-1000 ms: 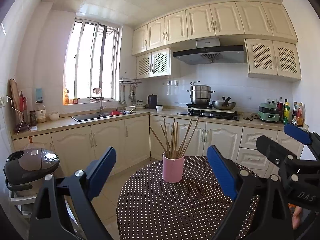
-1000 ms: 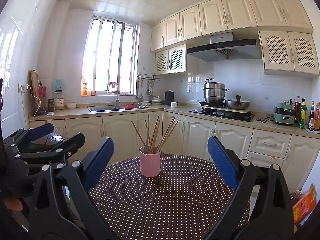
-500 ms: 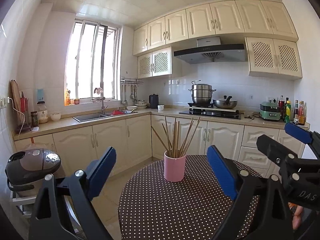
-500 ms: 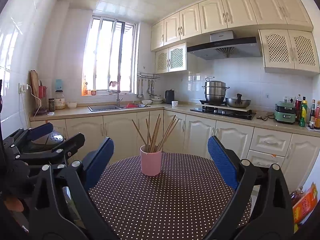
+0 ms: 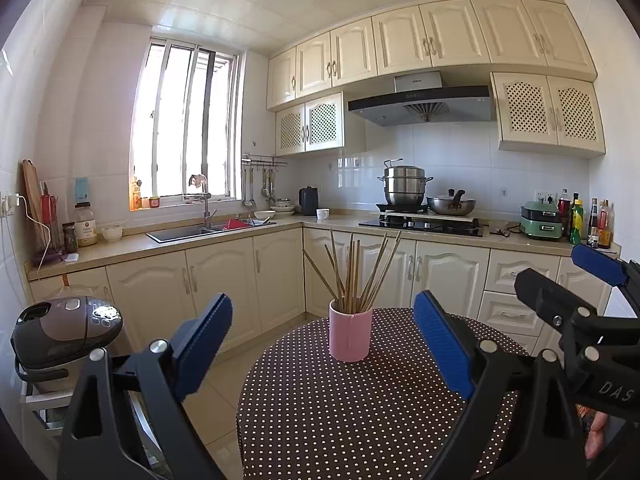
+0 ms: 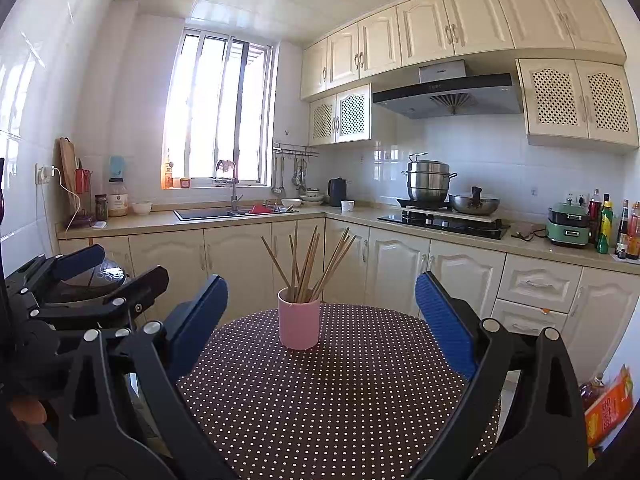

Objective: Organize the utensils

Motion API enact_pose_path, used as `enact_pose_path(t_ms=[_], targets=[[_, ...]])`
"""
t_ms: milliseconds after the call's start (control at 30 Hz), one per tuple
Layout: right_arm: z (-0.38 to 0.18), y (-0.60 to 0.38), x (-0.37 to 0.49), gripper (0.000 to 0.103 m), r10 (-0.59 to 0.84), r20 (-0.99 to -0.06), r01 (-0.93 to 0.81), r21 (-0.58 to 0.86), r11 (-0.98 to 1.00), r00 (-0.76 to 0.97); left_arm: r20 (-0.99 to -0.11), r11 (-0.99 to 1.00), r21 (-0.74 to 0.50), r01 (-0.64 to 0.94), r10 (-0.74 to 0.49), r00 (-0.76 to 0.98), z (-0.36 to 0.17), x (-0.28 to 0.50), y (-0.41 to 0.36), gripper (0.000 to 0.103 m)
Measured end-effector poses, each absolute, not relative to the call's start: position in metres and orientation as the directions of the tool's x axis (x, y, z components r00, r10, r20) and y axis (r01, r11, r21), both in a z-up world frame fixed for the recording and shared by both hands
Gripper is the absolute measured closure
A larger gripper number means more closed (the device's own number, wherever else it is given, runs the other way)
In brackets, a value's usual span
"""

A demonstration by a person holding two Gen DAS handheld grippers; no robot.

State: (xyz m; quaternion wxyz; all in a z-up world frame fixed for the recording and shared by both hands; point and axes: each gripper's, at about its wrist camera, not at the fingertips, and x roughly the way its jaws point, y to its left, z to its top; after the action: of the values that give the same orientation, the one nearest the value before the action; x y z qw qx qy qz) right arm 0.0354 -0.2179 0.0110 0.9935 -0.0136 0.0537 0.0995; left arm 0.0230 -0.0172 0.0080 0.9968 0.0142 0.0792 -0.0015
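A pink cup stands upright on a round table with a dark polka-dot cloth. Several wooden chopsticks stand fanned out in it. The cup and chopsticks also show in the right wrist view, near the table's far edge. My left gripper is open and empty, held back from the cup at the table's near left. My right gripper is open and empty, also short of the cup. The right gripper shows at the left view's right edge.
A dark rice cooker sits on a low stand left of the table. Cream cabinets and a counter run behind, with a sink, a stove with pots and bottles. An orange packet lies at floor level on the right.
Both views have tilted up slightly, so the cup and table sit a little lower in frame. Both grippers stay open and empty.
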Motion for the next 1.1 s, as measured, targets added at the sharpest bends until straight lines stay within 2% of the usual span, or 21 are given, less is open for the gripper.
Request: enact_pose_path(t_ms=[1100], targets=[[0.0083, -0.2176, 0.0356, 0.01, 0.199, -0.119, -0.202, -0.009, 0.979, 0.973, -0.16, 0.999, 0.044, 0.001, 0.006, 0.987, 0.0079, 0.023, -0.0168, 0.012]])
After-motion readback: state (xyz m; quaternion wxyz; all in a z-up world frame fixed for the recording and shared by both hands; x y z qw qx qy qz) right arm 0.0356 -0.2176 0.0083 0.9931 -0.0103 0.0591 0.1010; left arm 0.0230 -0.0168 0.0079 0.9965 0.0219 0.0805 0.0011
